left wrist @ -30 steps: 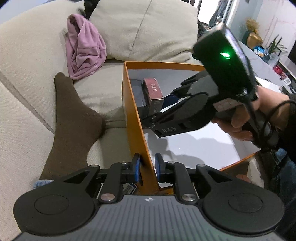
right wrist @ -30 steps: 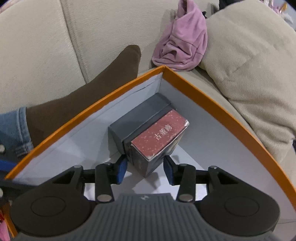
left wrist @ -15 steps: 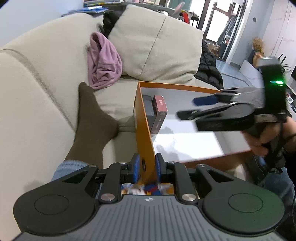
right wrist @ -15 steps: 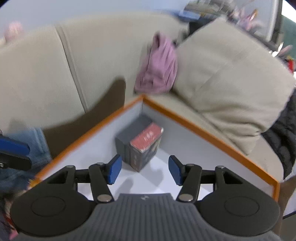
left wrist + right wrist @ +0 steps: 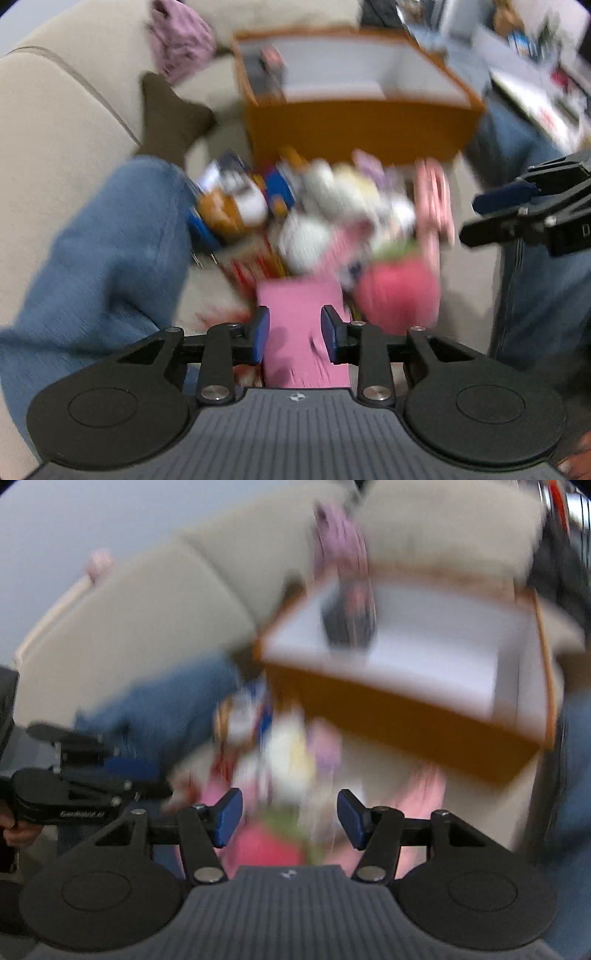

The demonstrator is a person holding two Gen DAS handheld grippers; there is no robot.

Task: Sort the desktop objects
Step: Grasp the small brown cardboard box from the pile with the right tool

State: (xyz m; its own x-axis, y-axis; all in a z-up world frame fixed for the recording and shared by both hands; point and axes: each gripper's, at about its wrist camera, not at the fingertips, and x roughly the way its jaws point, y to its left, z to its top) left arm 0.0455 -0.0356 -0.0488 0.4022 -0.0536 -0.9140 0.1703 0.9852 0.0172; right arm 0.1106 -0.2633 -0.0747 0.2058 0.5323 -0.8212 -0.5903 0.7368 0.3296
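My left gripper [image 5: 294, 334] hangs over the heap with its jaws apart; they have just been opening, and nothing is clamped. A flat pink packet [image 5: 301, 314] shows between the blue pads [image 5: 261, 332], but it lies below them on the pile and I see gaps at either side. My right gripper [image 5: 290, 818] stands wider, its jaws parted and bare, with only blurred clutter under it.

Outward from the tools lies the pile of small objects [image 5: 314, 210] I am to sort: a rounded pink thing with a green top [image 5: 397, 291], white lumps, a blue and orange packet [image 5: 236, 199], something pink and striped. Both views are smeared, so I would guess at most of these rather than name them. The heap sits on the sofa [image 5: 55, 118] between my jeans legs [image 5: 110, 240], just in front of the orange box [image 5: 354, 125]. The box stands beyond the pile, white inside, with a dark box and a red-topped packet [image 5: 271, 62] in its far left corner.

What worries me is the crowding. The things lie touching and overlapping, so closing on the pink packet could catch a neighbour as well or nudge the loose lumps off the cushion. The sofa is soft, so pressing down to grip may simply sink the packet. My two grippers are also near each other above the same heap; if both reach in together they may collide. And the near wall of the box is tall, so a low carry could clip its rim.
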